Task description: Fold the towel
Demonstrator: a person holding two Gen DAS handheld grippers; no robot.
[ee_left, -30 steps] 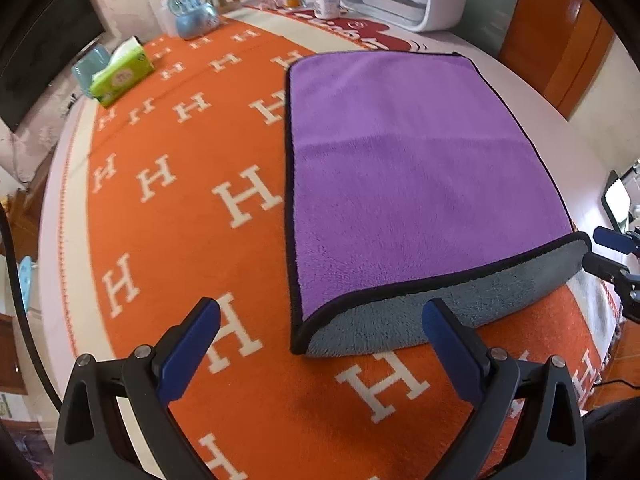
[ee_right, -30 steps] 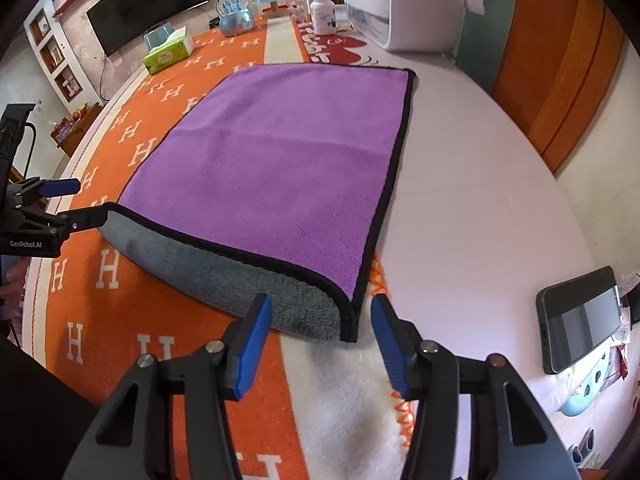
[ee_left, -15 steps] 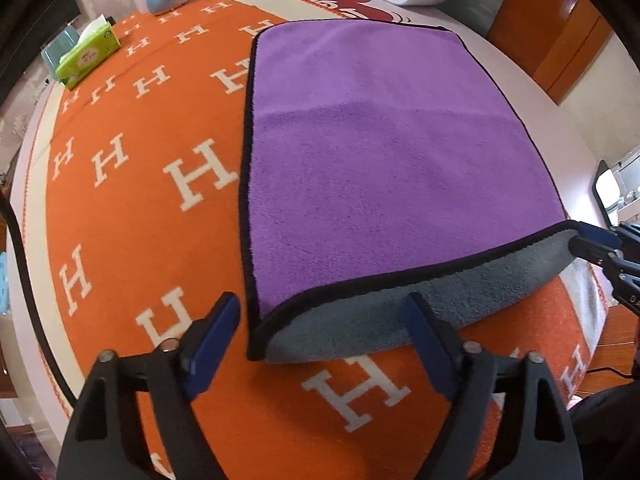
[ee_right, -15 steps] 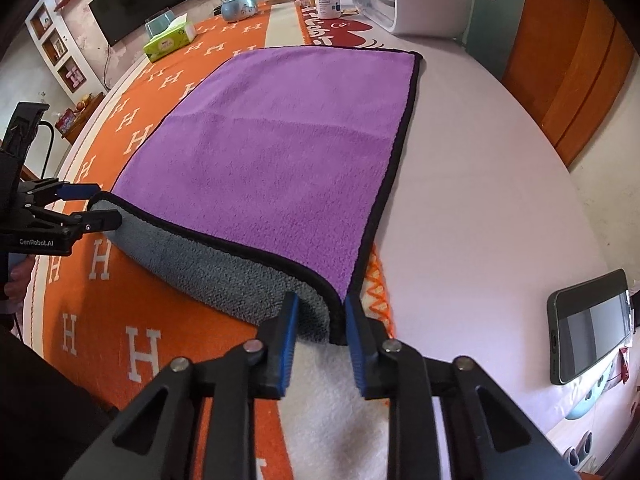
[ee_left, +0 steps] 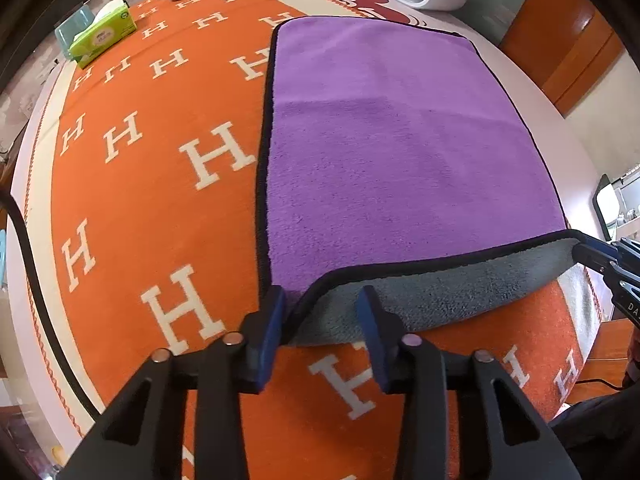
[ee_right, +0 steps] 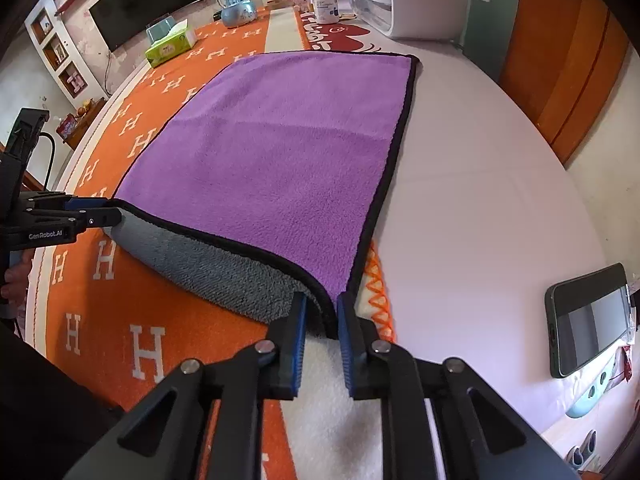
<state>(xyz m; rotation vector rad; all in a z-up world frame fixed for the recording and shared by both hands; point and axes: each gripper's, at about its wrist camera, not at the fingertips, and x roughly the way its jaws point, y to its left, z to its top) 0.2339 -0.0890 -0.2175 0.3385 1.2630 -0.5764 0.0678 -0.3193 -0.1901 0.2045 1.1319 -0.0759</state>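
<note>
Purple fleece towel with a black hem and grey underside (ee_left: pixel 400 152), lying flat on the orange blanket patterned with white H letters (ee_left: pixel 160 184) that covers part of the white bench (ee_right: pixel 480 200); its near edge is lifted and curled so the grey side shows. Left gripper (ee_left: pixel 322 316): jaws partly open, the near-left corner of the towel lying between them, against the left blue pad; from the right wrist view its tips appear to meet the hem, but whether they clamp it cannot be told. Right gripper (ee_right: pixel 322 320): jaws narrowed to a slim gap with the near-right corner of the towel's hem between the pads; whether the pads actually pinch it is not resolvable. In the left wrist view the right gripper is cut off by the frame edge. A dark smartphone (ee_right: pixel 588 320) lies on the bare bench, well apart from the towel. A green tissue pack (ee_left: pixel 102 36) sits at the far left of the blanket.
</note>
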